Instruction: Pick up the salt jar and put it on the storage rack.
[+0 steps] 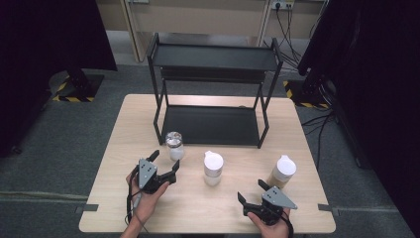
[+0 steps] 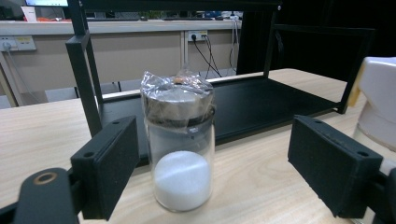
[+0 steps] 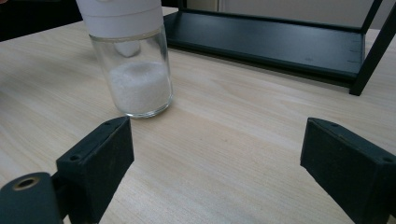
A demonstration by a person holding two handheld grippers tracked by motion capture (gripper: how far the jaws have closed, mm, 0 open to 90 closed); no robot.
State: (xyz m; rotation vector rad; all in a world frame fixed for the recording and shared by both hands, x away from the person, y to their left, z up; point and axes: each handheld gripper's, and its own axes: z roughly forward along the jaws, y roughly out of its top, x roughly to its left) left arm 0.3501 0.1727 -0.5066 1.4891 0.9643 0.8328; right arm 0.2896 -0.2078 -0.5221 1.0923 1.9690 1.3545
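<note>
Three jars stand on the wooden table (image 1: 124,148). The left one, a glass jar with a metal lid under plastic wrap (image 1: 174,145), holds white powder. My left gripper (image 1: 165,161) is open just short of it; in the left gripper view the jar (image 2: 180,154) stands ahead between the spread jaws of the gripper (image 2: 222,175), untouched. A white-lidded jar (image 1: 213,167) stands mid-table. My right gripper (image 1: 251,191) is open and points toward it, and the right gripper view has this jar (image 3: 133,70) ahead on the left of the gripper (image 3: 224,172). A third white-lidded jar (image 1: 283,171) stands right.
A black two-tier metal rack (image 1: 210,124) stands at the back of the table, both shelves bare; its lower shelf (image 2: 261,100) lies just behind the wrapped jar. The middle jar's edge (image 2: 378,107) is at the right of the left gripper view.
</note>
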